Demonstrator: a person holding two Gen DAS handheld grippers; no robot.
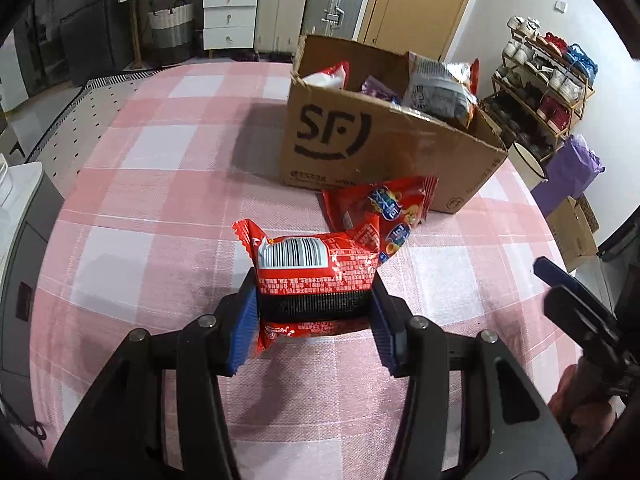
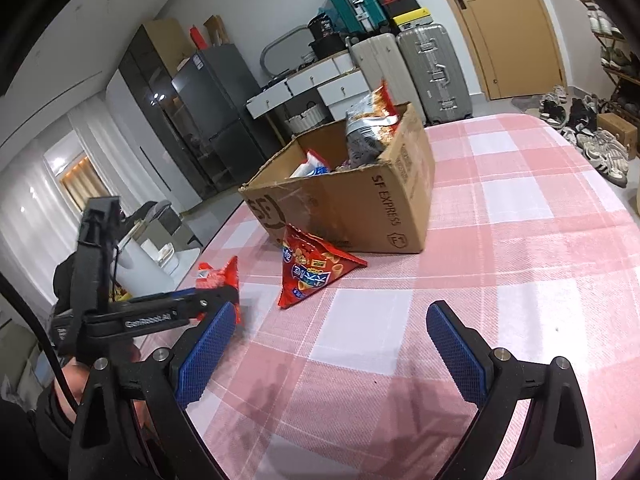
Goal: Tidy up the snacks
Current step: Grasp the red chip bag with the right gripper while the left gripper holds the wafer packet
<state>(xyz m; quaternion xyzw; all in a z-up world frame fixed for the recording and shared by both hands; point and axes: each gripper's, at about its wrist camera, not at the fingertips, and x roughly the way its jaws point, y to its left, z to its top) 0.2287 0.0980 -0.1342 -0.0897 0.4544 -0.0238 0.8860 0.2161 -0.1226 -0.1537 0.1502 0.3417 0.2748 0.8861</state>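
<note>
Red foil fills the nearest view: the left gripper [image 1: 314, 312] is clamped on a red snack packet [image 1: 316, 268], its blue pads pressing both sides, barcode face up, the pack held off the pink checked tablecloth [image 1: 160, 200]. The right gripper [image 2: 328, 344] hangs with its jaws wide apart and nothing between them. Just beyond the held pack a second red snack bag [image 1: 384, 208] lies on the cloth, close against the front of the cardboard box [image 1: 360, 152]. That box stands open and already holds several packets. The step in hand looks like carrying a pack to the box; next it needs lifting over the near wall, then release inside.
</note>
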